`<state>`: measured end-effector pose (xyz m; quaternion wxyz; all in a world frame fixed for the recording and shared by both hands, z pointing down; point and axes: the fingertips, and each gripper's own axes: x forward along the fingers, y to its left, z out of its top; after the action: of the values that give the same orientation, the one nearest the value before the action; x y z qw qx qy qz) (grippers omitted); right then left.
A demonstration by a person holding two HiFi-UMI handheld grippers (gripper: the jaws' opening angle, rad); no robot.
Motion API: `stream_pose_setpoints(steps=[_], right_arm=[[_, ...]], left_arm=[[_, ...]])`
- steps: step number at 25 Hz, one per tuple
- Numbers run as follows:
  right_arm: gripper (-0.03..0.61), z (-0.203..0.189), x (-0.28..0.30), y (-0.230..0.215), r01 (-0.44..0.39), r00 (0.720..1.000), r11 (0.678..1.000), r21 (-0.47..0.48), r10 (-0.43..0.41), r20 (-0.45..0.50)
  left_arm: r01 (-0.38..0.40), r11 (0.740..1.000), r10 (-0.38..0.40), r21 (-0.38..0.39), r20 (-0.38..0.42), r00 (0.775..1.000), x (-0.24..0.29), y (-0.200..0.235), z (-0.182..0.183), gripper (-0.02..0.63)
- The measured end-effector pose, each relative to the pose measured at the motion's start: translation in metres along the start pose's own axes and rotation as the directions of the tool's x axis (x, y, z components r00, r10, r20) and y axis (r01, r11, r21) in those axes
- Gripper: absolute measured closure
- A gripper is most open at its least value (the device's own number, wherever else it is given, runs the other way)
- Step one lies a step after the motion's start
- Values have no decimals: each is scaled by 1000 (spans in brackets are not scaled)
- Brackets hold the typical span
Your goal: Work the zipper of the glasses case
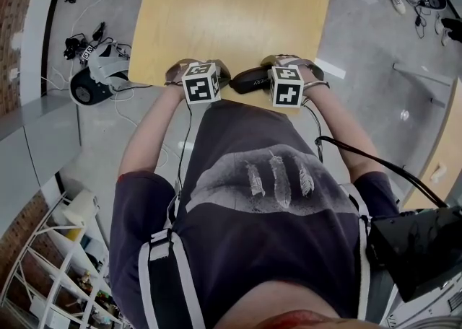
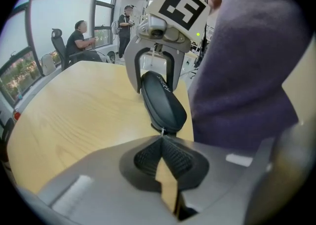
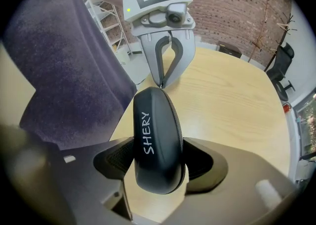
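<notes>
Your right gripper [image 3: 158,164] is clamped on the black glasses case [image 3: 157,135], right at the near edge of the tabletop [image 1: 231,17]. Left gripper [image 2: 163,142] is pinched shut on the zipper pull [image 2: 162,131] at the case's other end.

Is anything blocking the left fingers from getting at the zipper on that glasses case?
Nothing visible does. The left gripper is shut on the zipper pull at the near end of the glasses case, and the right gripper clamps the case's other end.
</notes>
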<state>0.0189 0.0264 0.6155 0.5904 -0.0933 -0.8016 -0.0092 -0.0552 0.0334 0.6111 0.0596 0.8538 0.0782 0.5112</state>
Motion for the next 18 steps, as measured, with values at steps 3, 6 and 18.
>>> stream_pose_setpoints(steps=[3,6,18], right_arm=[[270,0,0,0,4,1000,1000,2,-4,-2],[270,-1,1,0,8,1000,1000,13,-8,-4],[269,0,4,1,11,999,1000,-12,-11,-38]], left_arm=[[-14,999,15,-34,30,999,-1,0,1,618],[-35,997,39,-75,50,998,-3,3,1,618],[-107,992,112,-61,83,990,0,27,33,618]])
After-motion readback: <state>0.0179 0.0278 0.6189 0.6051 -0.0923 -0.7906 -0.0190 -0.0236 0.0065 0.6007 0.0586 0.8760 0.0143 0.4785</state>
